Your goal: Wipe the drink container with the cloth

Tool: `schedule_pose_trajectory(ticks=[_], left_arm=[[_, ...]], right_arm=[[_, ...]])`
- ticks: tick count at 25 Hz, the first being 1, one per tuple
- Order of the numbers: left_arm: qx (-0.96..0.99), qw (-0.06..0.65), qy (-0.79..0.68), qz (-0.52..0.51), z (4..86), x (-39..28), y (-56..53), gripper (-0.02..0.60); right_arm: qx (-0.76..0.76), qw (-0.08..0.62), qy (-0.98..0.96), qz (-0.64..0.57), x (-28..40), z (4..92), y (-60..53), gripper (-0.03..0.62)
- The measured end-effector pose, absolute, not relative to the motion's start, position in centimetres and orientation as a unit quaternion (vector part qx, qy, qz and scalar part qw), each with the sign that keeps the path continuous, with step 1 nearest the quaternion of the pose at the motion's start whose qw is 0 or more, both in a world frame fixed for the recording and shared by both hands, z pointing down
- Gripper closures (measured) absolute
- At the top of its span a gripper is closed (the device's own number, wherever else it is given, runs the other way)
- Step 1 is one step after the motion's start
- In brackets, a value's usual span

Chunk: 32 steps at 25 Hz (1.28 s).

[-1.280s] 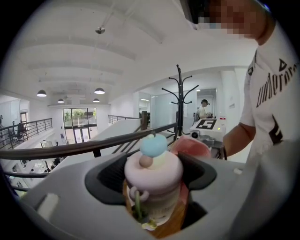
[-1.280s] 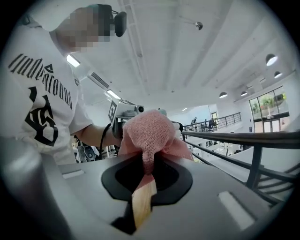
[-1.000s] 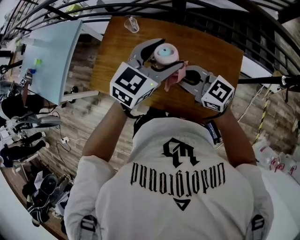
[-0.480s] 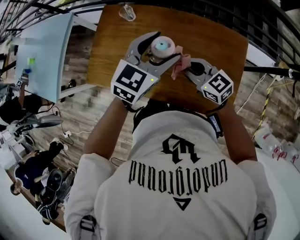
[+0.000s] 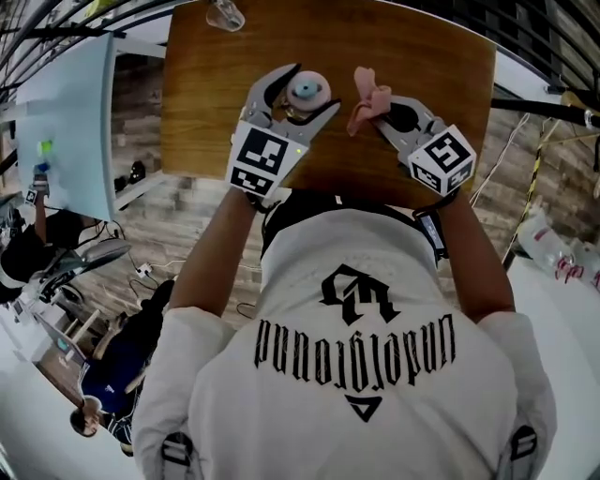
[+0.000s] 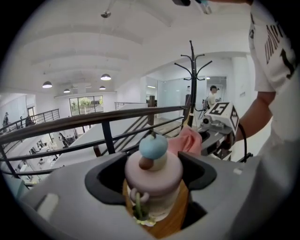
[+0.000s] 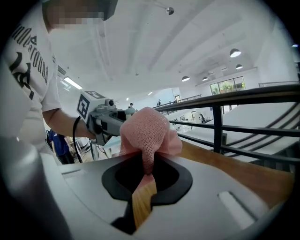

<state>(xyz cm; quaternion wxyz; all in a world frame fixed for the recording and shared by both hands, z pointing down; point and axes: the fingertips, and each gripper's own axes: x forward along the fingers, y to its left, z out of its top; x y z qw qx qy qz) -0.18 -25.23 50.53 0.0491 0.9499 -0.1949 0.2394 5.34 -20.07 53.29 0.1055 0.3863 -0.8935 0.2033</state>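
Note:
The drink container (image 5: pixel 307 89) is a small bottle with a pink lid and a blue cap, and it stands over the wooden table (image 5: pixel 422 47). My left gripper (image 5: pixel 302 103) is shut on it, one jaw on each side of its body (image 6: pixel 153 180). To its right, my right gripper (image 5: pixel 373 112) is shut on a bunched pink cloth (image 5: pixel 368 97). The cloth (image 7: pixel 147 130) sticks up from the jaws, pinched at its lower end. Cloth and container sit a short gap apart, not touching. From the left gripper view the cloth (image 6: pixel 190 140) shows just behind the bottle.
A small clear glass object (image 5: pixel 225 13) lies at the table's far left corner. A black railing (image 7: pixel 220 122) runs along the table's far edge. A pale blue board (image 5: pixel 70 112) stands to the left, beyond the table. Wood floor lies below.
The right gripper has drawn the cloth away from the container, to the right. A second ago the cloth was against the bottle's side. The left gripper still holds the bottle.

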Motion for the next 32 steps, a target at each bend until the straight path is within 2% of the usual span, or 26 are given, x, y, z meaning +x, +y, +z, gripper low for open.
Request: schedule_pose_trajectory(ticks=[16,24,32], left_arm=[[0.939,0.073,-0.175,0.287,62.1,0.6,-27.4,0.193],[0.934,0.079,-0.181,0.299,64.9,0.6,-27.7,0.193],[0.934,0.052,-0.184,0.301,65.8,0.1,-27.1,0.192]], right_arm=[[0.406,0.126,-0.873,0.24,6.1,57.3,-20.9,0.562],[0.408,0.133,-0.868,0.251,6.2,58.2,-20.9,0.562],[0.403,0.132,-0.867,0.262,5.9,58.7,-20.4,0.562]])
